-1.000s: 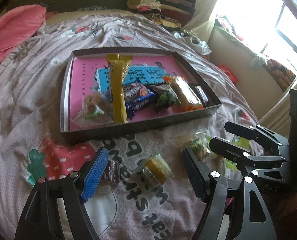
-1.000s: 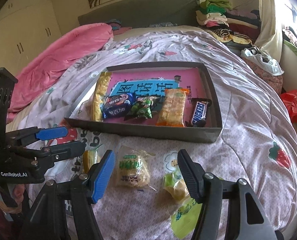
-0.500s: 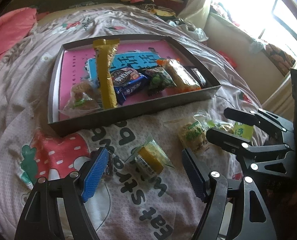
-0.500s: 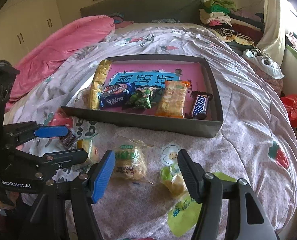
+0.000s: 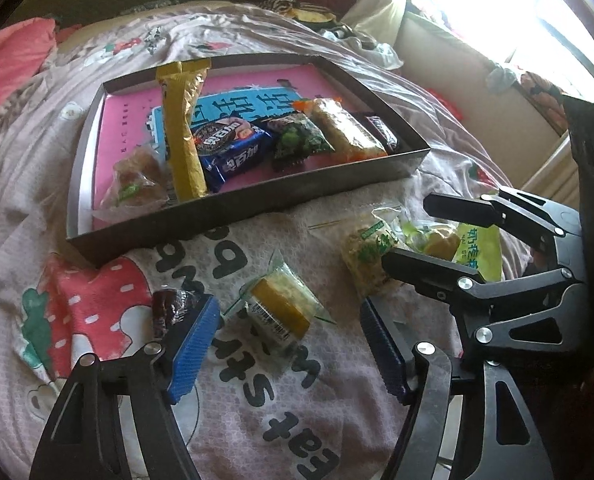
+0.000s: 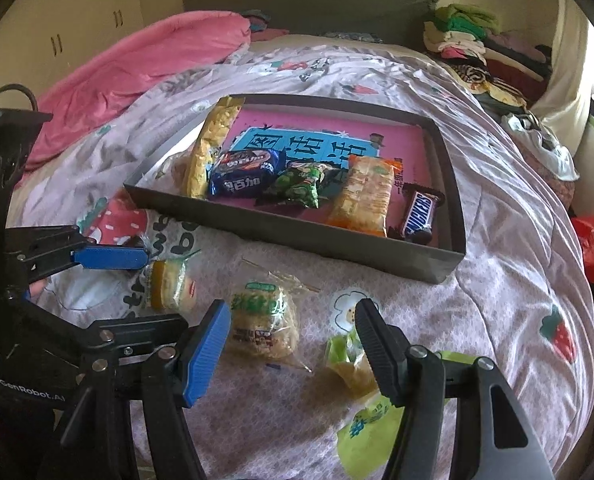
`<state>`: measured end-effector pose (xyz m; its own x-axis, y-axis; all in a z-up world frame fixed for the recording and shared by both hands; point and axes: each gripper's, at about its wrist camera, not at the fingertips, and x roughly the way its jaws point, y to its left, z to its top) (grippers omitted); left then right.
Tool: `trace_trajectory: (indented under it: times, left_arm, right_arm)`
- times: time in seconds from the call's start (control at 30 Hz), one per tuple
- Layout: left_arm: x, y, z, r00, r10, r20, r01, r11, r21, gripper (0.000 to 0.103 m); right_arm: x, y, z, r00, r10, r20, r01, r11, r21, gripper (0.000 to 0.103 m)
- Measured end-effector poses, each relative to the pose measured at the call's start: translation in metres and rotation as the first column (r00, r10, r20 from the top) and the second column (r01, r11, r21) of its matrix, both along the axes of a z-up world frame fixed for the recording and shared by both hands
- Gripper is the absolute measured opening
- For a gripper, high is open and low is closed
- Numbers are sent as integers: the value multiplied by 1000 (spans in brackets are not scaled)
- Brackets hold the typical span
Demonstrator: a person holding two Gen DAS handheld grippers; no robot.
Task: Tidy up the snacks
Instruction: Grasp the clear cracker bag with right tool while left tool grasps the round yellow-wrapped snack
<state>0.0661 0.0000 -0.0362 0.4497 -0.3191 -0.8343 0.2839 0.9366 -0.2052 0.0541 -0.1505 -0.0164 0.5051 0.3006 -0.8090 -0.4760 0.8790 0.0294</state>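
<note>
On the bed [image 6: 497, 240], toward its middle: shallow dark tray [image 6: 297, 226] holding a gold stick pack [image 5: 183, 140], blue cookie pack [image 6: 247, 172], green packet [image 6: 299, 186], orange wafer pack [image 6: 363, 196] and chocolate bar [image 6: 419, 210]. Nearer the foot edge, loose on the quilt: yellow cake [image 5: 279, 312], rice cake [image 6: 263, 320], green-wrapped snack [image 6: 349, 360]. Left gripper [image 5: 289, 352] jaws closing, astride the yellow cake, pads not touching it. Right gripper [image 6: 293, 344] partly open, empty, over the rice cake.
</note>
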Motion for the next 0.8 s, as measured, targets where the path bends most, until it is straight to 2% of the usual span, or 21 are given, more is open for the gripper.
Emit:
trace_trajectory:
  times: [0.33,0.57,0.7,0.77,0.8]
  left_arm:
    - [5,-1,-7,1000,3,-9,-3,1000,5,64]
    - [8,3,-10,1000,12,-15,-12,1000,-11,56]
    - [9,4,-12,1000,12,-19,-12,1000,-14,55]
    - [10,5,-13,1000,14,-22,-15,1000,-19,55]
    - [11,4,-13,1000,14,-22,-15,1000,-22,55]
  right_arm:
    - [18,17,-9,991,110,-77,-116,990,-75,64]
    - [32,27,-18,974,153,-167,-164,985,-57,64]
    - [36,29,-23,960,172,-221,-184,982,-34,58]
    - [37,29,-26,954,182,-240,-189,982,-9,53]
    - [35,29,-26,952,191,-241,-196,981,5,46]
